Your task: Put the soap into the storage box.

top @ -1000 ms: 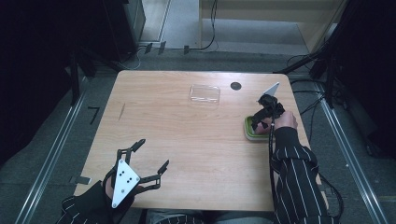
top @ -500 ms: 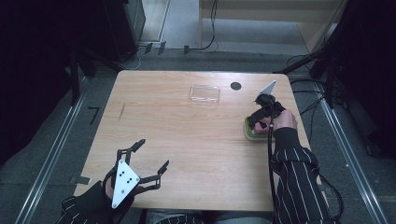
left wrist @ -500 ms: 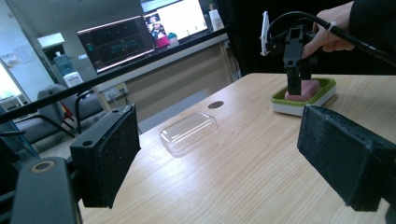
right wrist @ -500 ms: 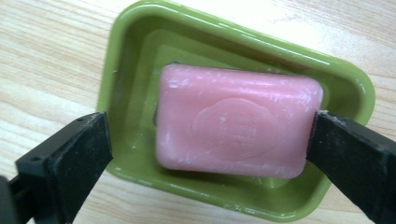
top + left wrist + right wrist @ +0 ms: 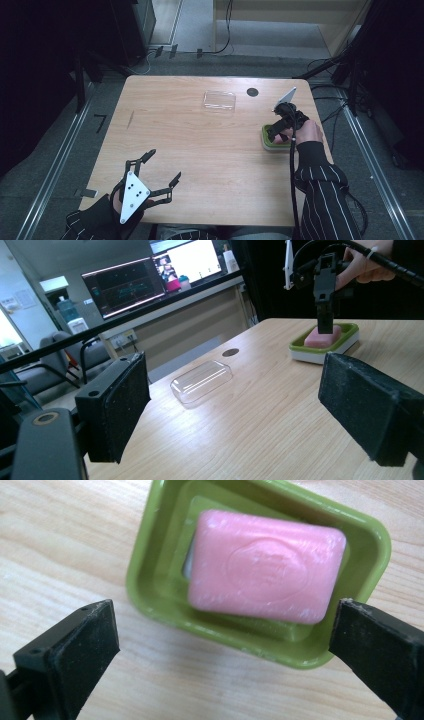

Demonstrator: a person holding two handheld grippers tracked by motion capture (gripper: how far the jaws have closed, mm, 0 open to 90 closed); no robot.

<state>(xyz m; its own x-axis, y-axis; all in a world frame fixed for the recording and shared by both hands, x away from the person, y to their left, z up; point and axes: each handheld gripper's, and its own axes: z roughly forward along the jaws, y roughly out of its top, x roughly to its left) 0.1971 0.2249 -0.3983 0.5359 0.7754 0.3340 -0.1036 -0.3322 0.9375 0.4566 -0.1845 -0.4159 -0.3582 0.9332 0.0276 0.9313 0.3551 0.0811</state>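
A pink soap bar (image 5: 265, 565) lies in a green soap dish (image 5: 155, 570) at the table's right side (image 5: 267, 143). My right gripper (image 5: 230, 635) hangs just above the dish, pointing down. Its jaws have just been opening and now stand wide to either side of the soap, with nothing between the pads. From the left gripper view the right gripper (image 5: 325, 320) stands over the soap (image 5: 310, 338). My left gripper (image 5: 163, 164) is open and empty near the table's front left, its pads (image 5: 120, 410) wide apart.
A clear plastic lid (image 5: 219, 100) lies flat at the back middle of the table, also in the left gripper view (image 5: 201, 381). A small black round hole (image 5: 252, 92) is beside it. Bare wood (image 5: 210, 150) spreads between the two grippers. Cables trail off the right edge.
My right gripper has lifted a little off the soap dish, leaving the soap in it. The left gripper has stayed where it was.
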